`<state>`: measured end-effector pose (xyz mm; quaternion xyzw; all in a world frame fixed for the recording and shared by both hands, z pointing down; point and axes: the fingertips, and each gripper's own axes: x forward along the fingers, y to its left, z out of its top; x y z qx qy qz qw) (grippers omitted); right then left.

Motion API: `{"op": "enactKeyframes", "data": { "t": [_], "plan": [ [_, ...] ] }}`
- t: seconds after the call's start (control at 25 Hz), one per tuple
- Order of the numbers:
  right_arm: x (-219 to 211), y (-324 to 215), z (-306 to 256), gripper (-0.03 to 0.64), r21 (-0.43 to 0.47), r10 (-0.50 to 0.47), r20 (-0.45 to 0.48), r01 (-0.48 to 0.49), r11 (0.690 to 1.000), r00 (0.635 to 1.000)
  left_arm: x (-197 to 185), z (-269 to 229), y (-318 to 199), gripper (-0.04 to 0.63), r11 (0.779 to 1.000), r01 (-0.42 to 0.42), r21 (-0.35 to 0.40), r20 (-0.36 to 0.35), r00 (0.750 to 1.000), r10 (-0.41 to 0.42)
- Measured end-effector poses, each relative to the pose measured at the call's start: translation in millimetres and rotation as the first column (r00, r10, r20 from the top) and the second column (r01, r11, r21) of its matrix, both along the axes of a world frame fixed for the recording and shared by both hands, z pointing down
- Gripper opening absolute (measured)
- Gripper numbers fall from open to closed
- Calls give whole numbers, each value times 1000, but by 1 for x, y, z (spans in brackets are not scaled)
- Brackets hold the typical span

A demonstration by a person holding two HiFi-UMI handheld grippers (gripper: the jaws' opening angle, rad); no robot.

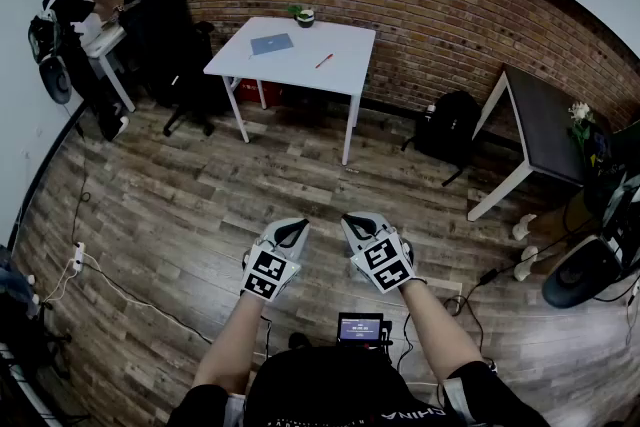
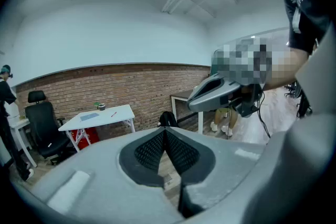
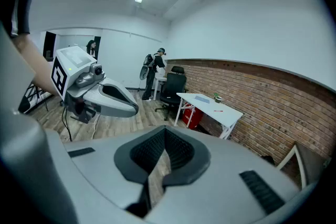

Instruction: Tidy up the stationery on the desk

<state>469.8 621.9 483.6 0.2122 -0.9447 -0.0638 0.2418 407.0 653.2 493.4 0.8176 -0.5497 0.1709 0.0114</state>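
Observation:
A white desk stands far ahead by the brick wall. On it lie a blue notebook, a red pen and a small potted plant. My left gripper and right gripper hang side by side over the wooden floor, well short of the desk, both shut with nothing between the jaws. The left gripper view shows the desk beyond its closed jaws, with the right gripper to the right. In the right gripper view the desk and its red pen appear small.
A black office chair stands left of the desk beside a person at another table. To the right are a black backpack on the floor and a dark table. Cables run across the floor at left.

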Motion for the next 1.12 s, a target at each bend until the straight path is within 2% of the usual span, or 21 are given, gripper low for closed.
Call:
{"op": "enactKeyframes", "data": {
  "t": [0.28, 0.52, 1.12],
  "plan": [
    [-4, 1, -1, 9, -13, 0, 18, 0, 1000, 1000, -5, -2, 5, -2, 1000, 13, 14, 19, 1000, -13],
    [2, -2, -3, 9, -28, -6, 47, 7, 1000, 999, 0, 0, 2, -2, 999, 31, 10, 12, 999, -31],
    [19, -23, 4, 9, -45, -19, 53, 21, 999, 998, 12, 11, -17, -2, 999, 50, -13, -6, 999, -50]
  ]
}}
